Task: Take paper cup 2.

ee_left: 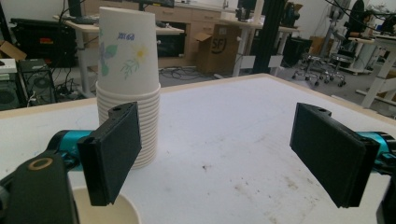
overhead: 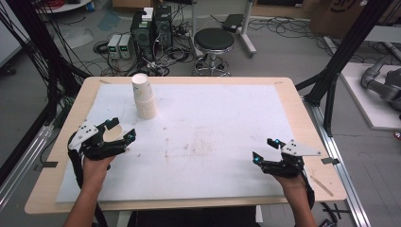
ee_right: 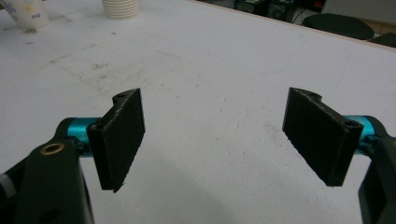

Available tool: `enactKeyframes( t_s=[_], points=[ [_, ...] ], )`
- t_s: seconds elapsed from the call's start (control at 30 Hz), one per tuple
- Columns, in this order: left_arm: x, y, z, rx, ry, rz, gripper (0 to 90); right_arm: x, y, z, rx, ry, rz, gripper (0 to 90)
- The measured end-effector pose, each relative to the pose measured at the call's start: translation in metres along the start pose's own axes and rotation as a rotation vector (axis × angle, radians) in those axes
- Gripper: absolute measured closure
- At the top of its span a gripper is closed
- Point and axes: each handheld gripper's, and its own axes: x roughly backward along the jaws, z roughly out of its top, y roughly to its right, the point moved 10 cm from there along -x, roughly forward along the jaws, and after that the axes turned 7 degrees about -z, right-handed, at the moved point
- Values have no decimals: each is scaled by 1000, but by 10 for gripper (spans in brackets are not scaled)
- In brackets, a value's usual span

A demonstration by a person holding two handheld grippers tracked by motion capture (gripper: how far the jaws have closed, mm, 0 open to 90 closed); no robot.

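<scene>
Meanwhile, a single paper cup (overhead: 112, 134) is seen upright on the white table cover (overhead: 213, 137), just in front of the cup stack (overhead: 144, 97). One jaw of the left gripper (overhead: 120, 130) is dipped inside its rim, jaws apart, nothing clamped. The right gripper (overhead: 264, 150) is held wide open, well apart and empty. Judged: the cup is being set down or picked; closing on the rim is called for next.
</scene>
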Motion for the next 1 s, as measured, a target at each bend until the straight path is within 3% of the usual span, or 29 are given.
enactKeyframes(
  t_s=[0.43, 0.6, 1.0],
  points=[
    [-23, 6, 21, 20, -10, -34, 166, 4, 2, 2, -5, 16, 8, 215],
    [-31, 0, 27, 38, -20, -21, 166, 1, 1, 3, -7, 11, 15, 216],
    [-49, -13, 48, 7, -54, 20, 166, -5, -2, 3, 5, 3, 36, 216]
  ],
)
